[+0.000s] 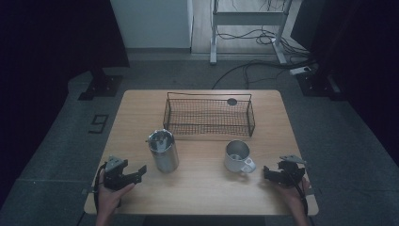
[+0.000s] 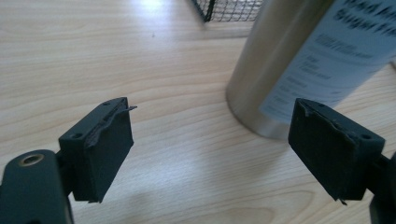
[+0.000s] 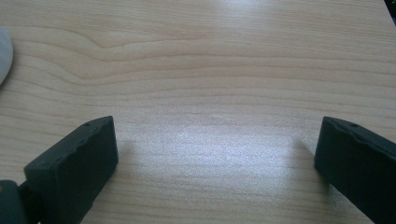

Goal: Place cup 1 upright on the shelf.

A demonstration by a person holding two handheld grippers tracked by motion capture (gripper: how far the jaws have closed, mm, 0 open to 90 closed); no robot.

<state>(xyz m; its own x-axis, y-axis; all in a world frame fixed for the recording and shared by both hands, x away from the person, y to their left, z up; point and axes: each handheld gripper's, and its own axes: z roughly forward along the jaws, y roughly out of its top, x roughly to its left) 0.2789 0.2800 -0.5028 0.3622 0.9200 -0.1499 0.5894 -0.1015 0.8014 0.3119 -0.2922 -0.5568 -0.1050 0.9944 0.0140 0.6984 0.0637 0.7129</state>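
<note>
**Two open grippers wait near a steel can and a mug**

The left gripper (image 1: 136, 172) rests at the near left of the table (image 1: 202, 193), and its jaws are spread wide with nothing between them. Just to its right stands the steel can (image 1: 163, 151), upright, with an open top; something lies inside it, but I cannot tell what. In the left gripper view the can (image 2: 280, 60) is close beyond the right jaw and not touching it.

The right gripper (image 1: 269, 173) sits at the near right, its jaws also spread and empty over bare wood. The white mug (image 1: 237, 156) is just to its left, upright, handle turned to the near right. A wire basket (image 1: 209, 115) stands at the far side, behind both.

The can looks stiff and smooth, so I think it may slip. A grip low across the round body, on the paper label (image 2: 327, 51), should hold better than bare metal. The mug looks heavier and breakable; its rim or handle seems the safest place to take it.
</note>
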